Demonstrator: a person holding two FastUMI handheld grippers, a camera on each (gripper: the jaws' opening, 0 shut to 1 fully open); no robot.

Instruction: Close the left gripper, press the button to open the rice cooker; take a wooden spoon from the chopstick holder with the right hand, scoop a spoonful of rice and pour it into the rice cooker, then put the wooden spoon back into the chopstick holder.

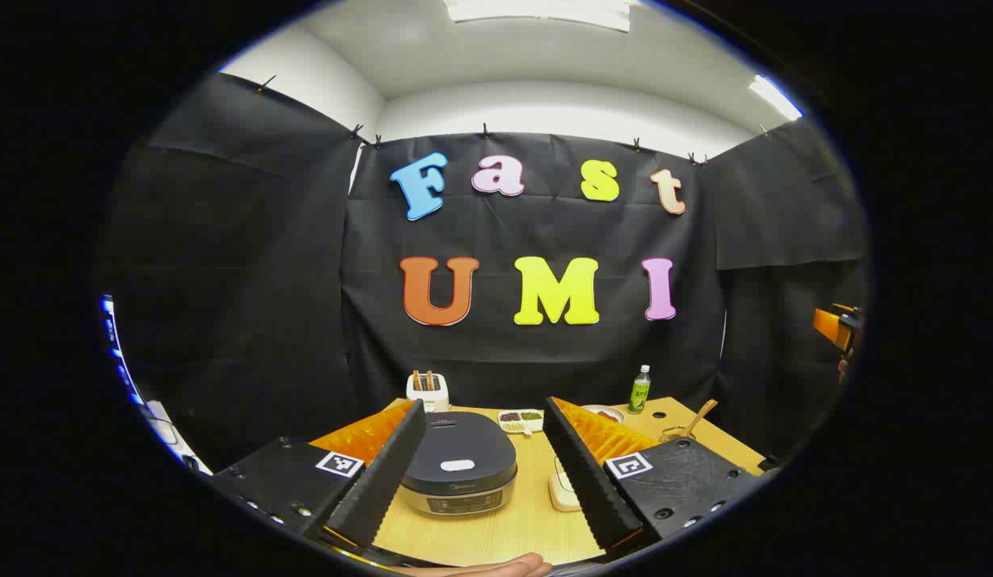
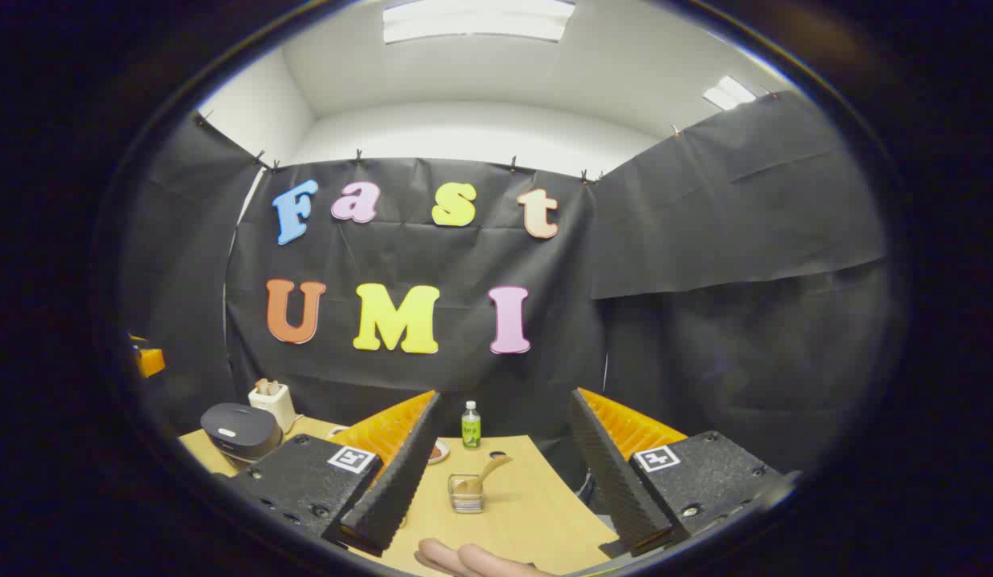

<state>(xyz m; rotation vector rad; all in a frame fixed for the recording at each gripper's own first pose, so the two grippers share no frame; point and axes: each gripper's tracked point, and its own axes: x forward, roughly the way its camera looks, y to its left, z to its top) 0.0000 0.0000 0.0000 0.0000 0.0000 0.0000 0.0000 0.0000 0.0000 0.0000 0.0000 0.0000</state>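
The dark rice cooker [image 1: 458, 473] sits on the wooden table [image 1: 512, 521] with its lid down and a white button [image 1: 457, 465] on top. It lies just ahead of my left gripper [image 1: 485, 410], which is open, and close to the left finger. My right gripper [image 2: 504, 401] is also open with nothing between its fingers. Ahead of it stands a small clear holder [image 2: 466, 494] with the wooden spoon [image 2: 486, 472] leaning in it. The same holder [image 1: 679, 433] shows at the right in the left gripper view. The cooker [image 2: 240, 433] is far left in the right gripper view.
A white box [image 1: 428, 390] with brown sticks stands at the back. A divided dish [image 1: 520, 418] of beans, a small plate [image 1: 607, 413] and a green bottle [image 1: 639, 390] lie behind the cooker, a white pad [image 1: 562, 490] beside it. A hand [image 2: 464, 558] shows at the bottom edge.
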